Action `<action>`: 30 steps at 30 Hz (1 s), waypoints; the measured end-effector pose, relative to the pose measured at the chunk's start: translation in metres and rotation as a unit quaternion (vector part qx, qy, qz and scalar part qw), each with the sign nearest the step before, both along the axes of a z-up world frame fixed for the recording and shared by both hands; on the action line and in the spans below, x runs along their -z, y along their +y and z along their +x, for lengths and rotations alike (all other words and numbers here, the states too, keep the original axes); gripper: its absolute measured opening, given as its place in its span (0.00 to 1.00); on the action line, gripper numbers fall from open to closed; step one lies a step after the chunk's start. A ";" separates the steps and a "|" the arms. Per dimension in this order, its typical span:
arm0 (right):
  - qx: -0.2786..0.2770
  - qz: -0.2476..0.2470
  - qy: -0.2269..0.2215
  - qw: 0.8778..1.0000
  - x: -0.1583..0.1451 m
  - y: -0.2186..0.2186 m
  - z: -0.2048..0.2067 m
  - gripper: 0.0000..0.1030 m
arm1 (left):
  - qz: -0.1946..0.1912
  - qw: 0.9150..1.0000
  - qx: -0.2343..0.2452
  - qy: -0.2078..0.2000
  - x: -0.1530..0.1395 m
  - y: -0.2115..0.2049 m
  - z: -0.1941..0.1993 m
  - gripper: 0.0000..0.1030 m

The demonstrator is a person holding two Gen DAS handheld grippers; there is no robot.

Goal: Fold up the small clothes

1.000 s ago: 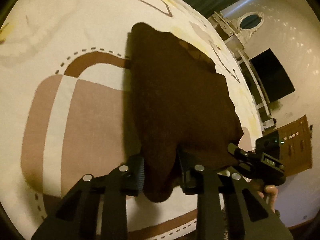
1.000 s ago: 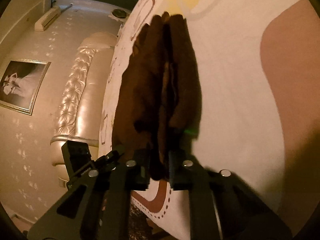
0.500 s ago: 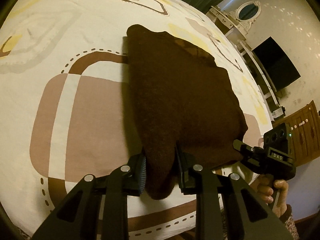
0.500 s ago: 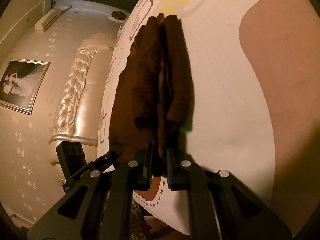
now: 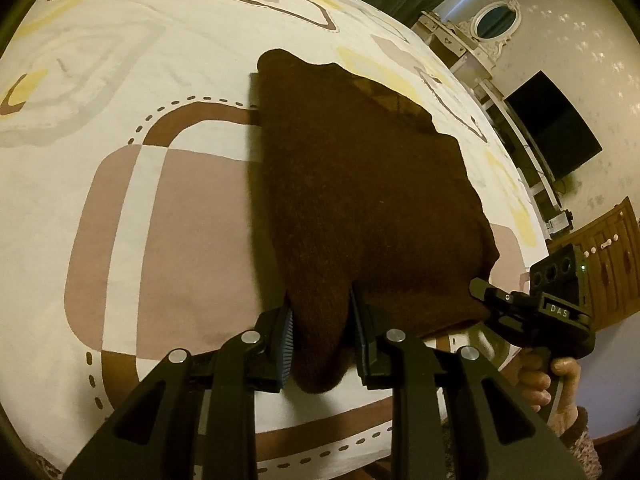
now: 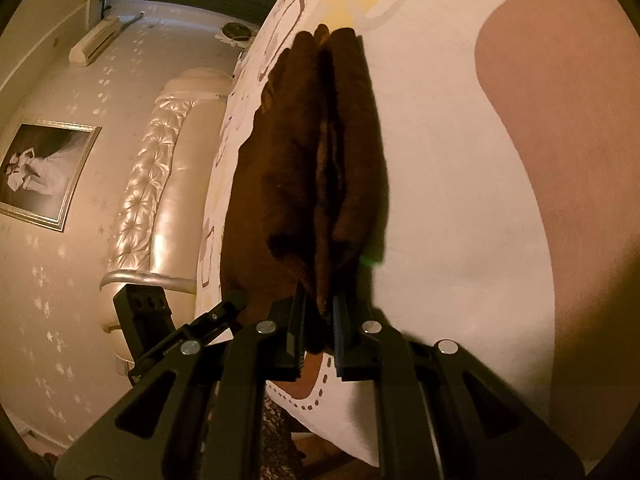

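Two grippers, the left gripper (image 5: 320,334) and right gripper (image 6: 318,330), each pinch a near corner of the brown knit garment (image 5: 360,200) on the bedspread (image 5: 120,200); already doubled over, another fold seems left

A dark brown garment (image 5: 360,208) of fuzzy, matt knit cloth is pinched between the matt black plastic fingers of the left gripper (image 5: 322,332), whose ribbed pads and bright, smooth metal pivot pins catch the light. Beneath it lies a smooth, matt printed cotton-like bedspread (image 5: 120,208). To the left of the right gripper (image 6: 318,332), also matt black plastic with shiny metal pins, a glossy, tufted leather-look headboard (image 6: 148,184) gleams below a framed picture (image 6: 40,172) with a satin metallic-looking frame. Right of the left gripper stands a wooden cabinet (image 5: 612,264).
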State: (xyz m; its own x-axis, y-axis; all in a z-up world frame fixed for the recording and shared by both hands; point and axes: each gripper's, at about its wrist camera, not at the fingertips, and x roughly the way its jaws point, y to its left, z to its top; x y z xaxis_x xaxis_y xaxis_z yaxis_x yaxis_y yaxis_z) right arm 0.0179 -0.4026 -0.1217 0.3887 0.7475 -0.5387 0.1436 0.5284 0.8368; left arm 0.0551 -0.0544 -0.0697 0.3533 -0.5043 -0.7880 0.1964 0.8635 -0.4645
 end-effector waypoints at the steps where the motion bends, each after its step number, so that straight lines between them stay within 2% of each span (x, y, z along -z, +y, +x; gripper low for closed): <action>1: 0.001 0.001 0.001 1.000 0.001 0.000 0.000 0.10 | -0.001 1.000 0.000 0.000 0.001 0.000 0.000 0.25; 14: 0.002 0.006 0.002 1.000 0.003 0.000 -0.001 0.10 | -0.005 1.000 0.000 0.000 0.004 0.001 0.001 0.25; 30: 0.016 0.009 0.003 1.000 0.006 -0.001 -0.002 0.10 | 0.016 1.000 -0.003 -0.021 0.003 -0.003 -0.004 0.26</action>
State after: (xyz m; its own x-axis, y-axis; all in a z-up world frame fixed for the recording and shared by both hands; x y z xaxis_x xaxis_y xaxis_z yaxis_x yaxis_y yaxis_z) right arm 0.0155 -0.4032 -0.1275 0.4092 0.7439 -0.5284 0.1653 0.5091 0.8447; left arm 0.0508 -0.0578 -0.0722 0.3900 -0.4774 -0.7874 0.2098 0.8787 -0.4288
